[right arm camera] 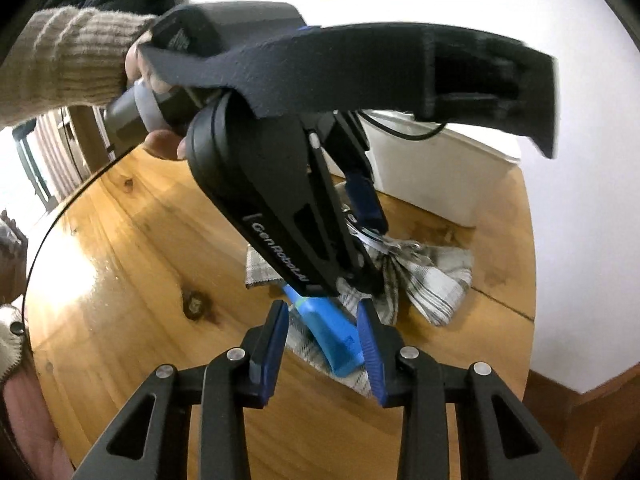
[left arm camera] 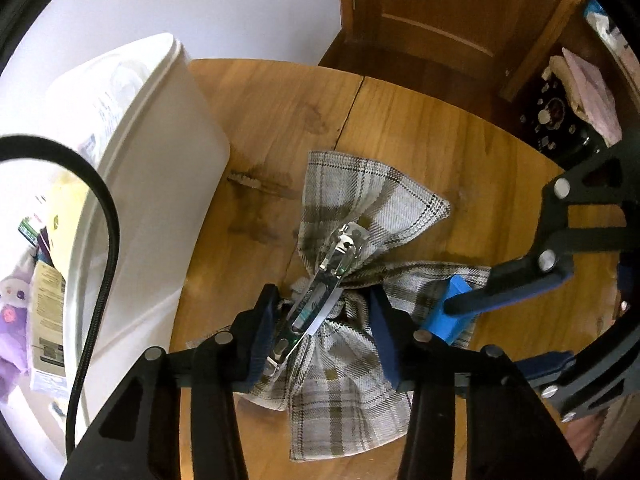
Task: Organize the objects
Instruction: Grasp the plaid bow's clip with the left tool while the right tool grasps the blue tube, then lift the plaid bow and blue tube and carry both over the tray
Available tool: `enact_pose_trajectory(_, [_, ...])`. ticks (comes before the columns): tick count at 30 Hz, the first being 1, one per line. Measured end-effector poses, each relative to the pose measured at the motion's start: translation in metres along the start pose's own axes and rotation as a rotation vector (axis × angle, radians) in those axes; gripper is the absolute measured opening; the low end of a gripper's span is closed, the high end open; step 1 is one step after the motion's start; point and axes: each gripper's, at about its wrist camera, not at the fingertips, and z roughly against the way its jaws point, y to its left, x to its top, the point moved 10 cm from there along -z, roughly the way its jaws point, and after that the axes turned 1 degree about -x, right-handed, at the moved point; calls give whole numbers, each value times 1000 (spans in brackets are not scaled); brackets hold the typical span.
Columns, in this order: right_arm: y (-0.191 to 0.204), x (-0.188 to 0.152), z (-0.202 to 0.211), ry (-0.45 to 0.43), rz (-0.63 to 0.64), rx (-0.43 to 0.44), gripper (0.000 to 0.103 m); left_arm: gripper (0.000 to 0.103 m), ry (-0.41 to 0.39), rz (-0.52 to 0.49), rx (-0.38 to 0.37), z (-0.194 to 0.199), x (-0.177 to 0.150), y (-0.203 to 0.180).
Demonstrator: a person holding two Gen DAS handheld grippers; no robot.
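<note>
A crumpled grey plaid cloth (left arm camera: 360, 208) lies on the round wooden table (left arm camera: 272, 108). On it rests a shiny, clear-wrapped metal item (left arm camera: 324, 292), long and narrow. My left gripper (left arm camera: 320, 320) is open and straddles this item, which lies against the left pad. A blue plastic piece (right arm camera: 334, 334) sits on the cloth's edge. My right gripper (right arm camera: 324, 344) is open around it, the right pad close against it. In the right wrist view the left gripper (right arm camera: 370, 252) comes down from above and hides most of the cloth (right arm camera: 436, 284).
A tall white plastic bin (left arm camera: 160, 168) stands on the table's left edge, with packets and a purple toy beside it. A wooden door (left arm camera: 440, 12) and cluttered shelf lie beyond the table. A hand in a beige sleeve (right arm camera: 68, 56) holds the left gripper.
</note>
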Motion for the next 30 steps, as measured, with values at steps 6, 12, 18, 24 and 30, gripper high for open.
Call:
enact_pose_trajectory(6, [0,0,-15,24,11,12,34,48,-13,12,-18,1,1,3])
enact_pose_trajectory(12, [6,-1,-20,27,35,26,34,47,-28,33,-40,-3,4,1])
enact_pose_trajectory(18, [27,-4,-17,48,110,49,22,47,-49,49,-44,-6,8,-2])
enact_pose_trajectory(24, [53,-14,-3,63,180,32,22,45,-76,79,-22,-5,5,-2])
enact_pose_trajectory(30, [83,-34,20,71,137,48,22,37,-102,153,19,0,-11,4])
